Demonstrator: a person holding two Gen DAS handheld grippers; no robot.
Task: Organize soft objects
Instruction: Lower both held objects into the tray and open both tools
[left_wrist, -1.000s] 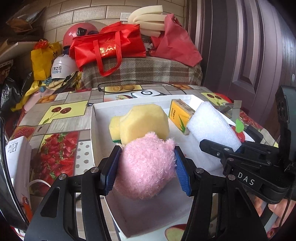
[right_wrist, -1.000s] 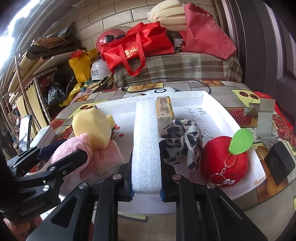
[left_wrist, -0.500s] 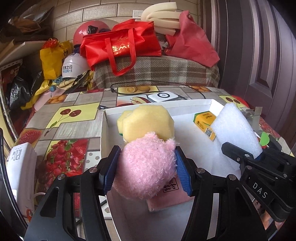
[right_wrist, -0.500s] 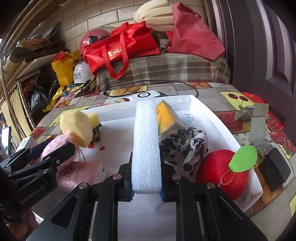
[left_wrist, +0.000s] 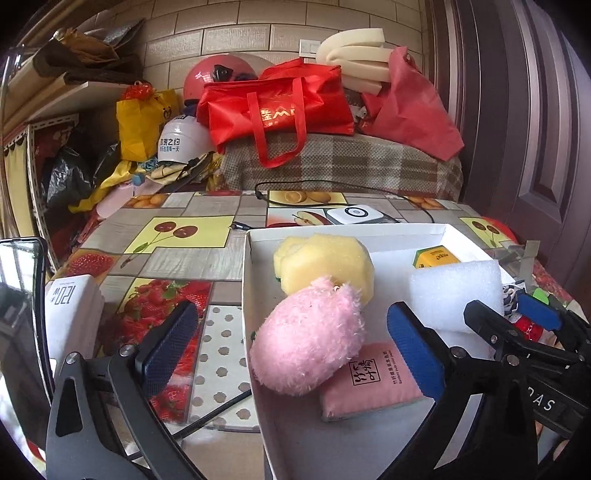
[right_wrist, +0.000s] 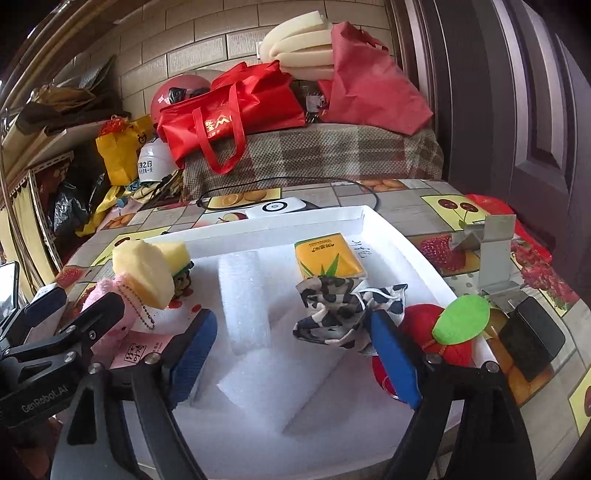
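A white tray holds the soft things. The pink plush lies in it against a yellow sponge, on a pink packet. My left gripper is open around the plush, not touching it. The white foam block lies flat in the tray, and shows in the left wrist view too. My right gripper is open just behind it. A spotted cloth, a yellow carton and a red plush apple lie to the right.
The tray sits on a fruit-print tablecloth. A white box and a phone stand left. A metal bracket and black block are right. Red bags and helmets pile behind.
Both grippers have opened. The left one let the pink plush down into the tray. The right one let the foam block go, and it now lies flat in the tray.
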